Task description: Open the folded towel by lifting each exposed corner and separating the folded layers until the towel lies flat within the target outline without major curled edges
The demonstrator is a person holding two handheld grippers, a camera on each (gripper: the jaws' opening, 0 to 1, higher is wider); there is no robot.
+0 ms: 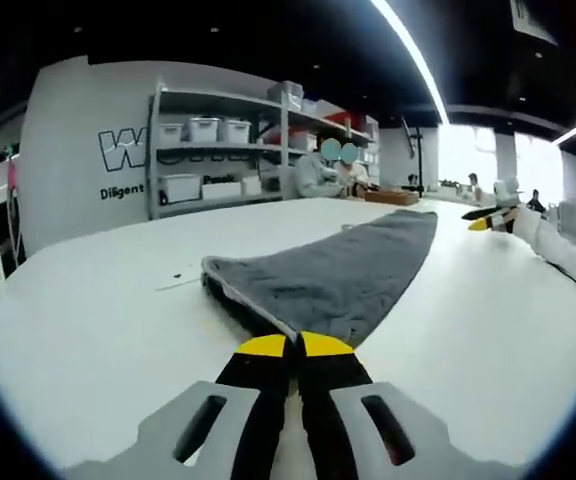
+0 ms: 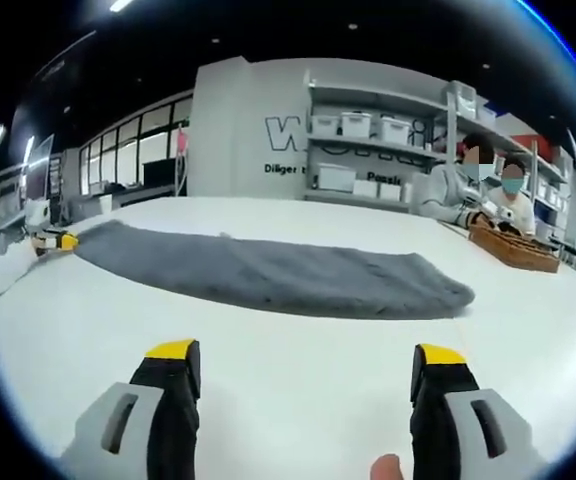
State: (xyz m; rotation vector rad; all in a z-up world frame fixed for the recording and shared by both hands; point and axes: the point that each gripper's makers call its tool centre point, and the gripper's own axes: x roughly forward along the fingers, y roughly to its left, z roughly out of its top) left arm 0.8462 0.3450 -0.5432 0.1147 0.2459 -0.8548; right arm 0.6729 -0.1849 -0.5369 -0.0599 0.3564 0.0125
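Observation:
A grey towel lies folded in a long strip on the white table. Its near corner runs right up between my left gripper's yellow tips, which are shut on it. In the right gripper view the same towel stretches across the table, and the left gripper sits at its far left end. My right gripper stands open over bare table, a good way short of the towel's long edge, with nothing between its jaws. It also shows at the far right of the left gripper view, beside a white sleeve.
Grey shelves with white bins stand behind the table against a lettered wall. People sit at the far side by a wooden tray. The white table extends wide around the towel.

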